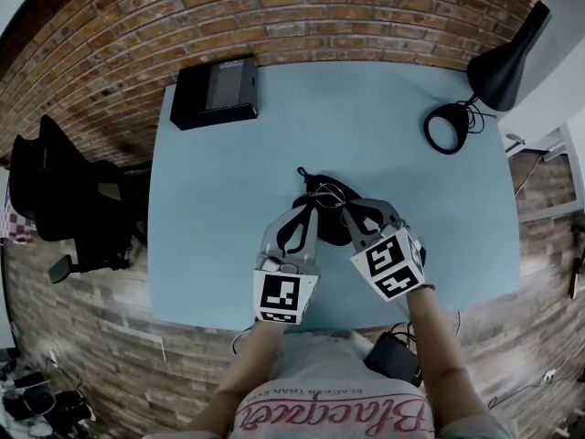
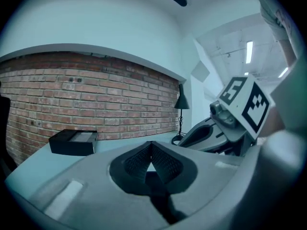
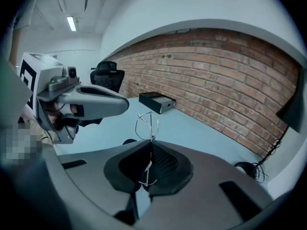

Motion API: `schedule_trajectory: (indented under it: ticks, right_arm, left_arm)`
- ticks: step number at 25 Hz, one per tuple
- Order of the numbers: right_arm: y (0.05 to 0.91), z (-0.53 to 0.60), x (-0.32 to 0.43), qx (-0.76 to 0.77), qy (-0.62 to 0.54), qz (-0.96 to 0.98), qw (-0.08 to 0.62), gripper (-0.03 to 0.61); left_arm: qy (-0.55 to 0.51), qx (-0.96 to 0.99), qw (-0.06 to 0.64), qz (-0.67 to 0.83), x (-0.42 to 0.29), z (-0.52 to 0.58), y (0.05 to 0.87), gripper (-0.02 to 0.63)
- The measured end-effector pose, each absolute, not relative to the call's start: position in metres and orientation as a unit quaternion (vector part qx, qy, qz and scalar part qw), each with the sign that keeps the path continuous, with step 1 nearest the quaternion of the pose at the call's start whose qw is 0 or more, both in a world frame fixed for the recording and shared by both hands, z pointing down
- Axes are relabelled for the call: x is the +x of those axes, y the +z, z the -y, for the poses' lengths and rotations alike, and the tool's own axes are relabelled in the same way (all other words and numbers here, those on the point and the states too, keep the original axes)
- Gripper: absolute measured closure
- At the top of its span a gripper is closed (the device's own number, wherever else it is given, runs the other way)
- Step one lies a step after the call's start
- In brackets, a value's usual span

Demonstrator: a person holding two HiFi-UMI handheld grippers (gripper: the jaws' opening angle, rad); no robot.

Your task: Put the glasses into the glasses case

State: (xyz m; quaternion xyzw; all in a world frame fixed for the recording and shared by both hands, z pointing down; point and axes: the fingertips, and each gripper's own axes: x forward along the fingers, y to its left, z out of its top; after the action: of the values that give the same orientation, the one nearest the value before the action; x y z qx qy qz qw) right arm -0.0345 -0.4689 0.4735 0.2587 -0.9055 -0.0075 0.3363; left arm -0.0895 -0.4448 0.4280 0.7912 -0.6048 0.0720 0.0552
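Thin wire-framed glasses (image 3: 146, 123) stick up out of my right gripper (image 3: 151, 145), which is shut on them. In the head view the glasses (image 1: 324, 190) hang just over the black glasses case (image 1: 331, 219), which lies mid-table. My left gripper (image 2: 152, 150) is shut with nothing visible between its jaws. From the head view the left gripper (image 1: 311, 204) and the right gripper (image 1: 343, 204) point together over the case. In the right gripper view the left gripper (image 3: 122, 104) hovers above the table, and a dark bit of the case (image 3: 128, 142) shows below it.
The blue table (image 1: 228, 199) stands against a brick wall. A black box (image 1: 215, 90) sits at its far left corner. At the far right are a black desk lamp (image 1: 507, 58) and its ring base (image 1: 448, 126). A black office chair (image 1: 64, 195) stands left of the table.
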Motion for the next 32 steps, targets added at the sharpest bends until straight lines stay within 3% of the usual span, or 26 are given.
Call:
schedule_trajectory:
  ticks: [10, 19, 22, 24, 26, 32]
  right_arm:
    - [0.560, 0.511, -0.047, 0.190, 0.011, 0.857, 0.480, 0.566]
    - [0.591, 0.516, -0.052, 0.174, -0.016, 0.819, 0.546, 0.565]
    - [0.591, 0.515, -0.053, 0.181, -0.006, 0.824, 0.538, 0.555]
    - [0.588, 0.516, -0.051, 0.194, -0.004, 0.825, 0.531, 0.489]
    - [0.579, 0.520, -0.046, 0.217, -0.007, 0.829, 0.516, 0.477]
    - [0.511, 0.518, -0.017, 0.334, 0.058, 0.861, 0.378, 0.477]
  left_arm:
    - [0.073, 0.787, 0.088, 0.607, -0.112, 0.469, 0.458, 0.609]
    - [0.074, 0.776, 0.108, 0.617, -0.124, 0.469, 0.473, 0.609]
    - [0.074, 0.772, 0.109, 0.621, -0.129, 0.468, 0.474, 0.609]
    - [0.071, 0.771, 0.108, 0.624, -0.132, 0.467, 0.473, 0.609]
    - [0.068, 0.770, 0.106, 0.626, -0.133, 0.465, 0.471, 0.609]
    - [0.053, 0.772, 0.090, 0.626, -0.130, 0.453, 0.453, 0.609]
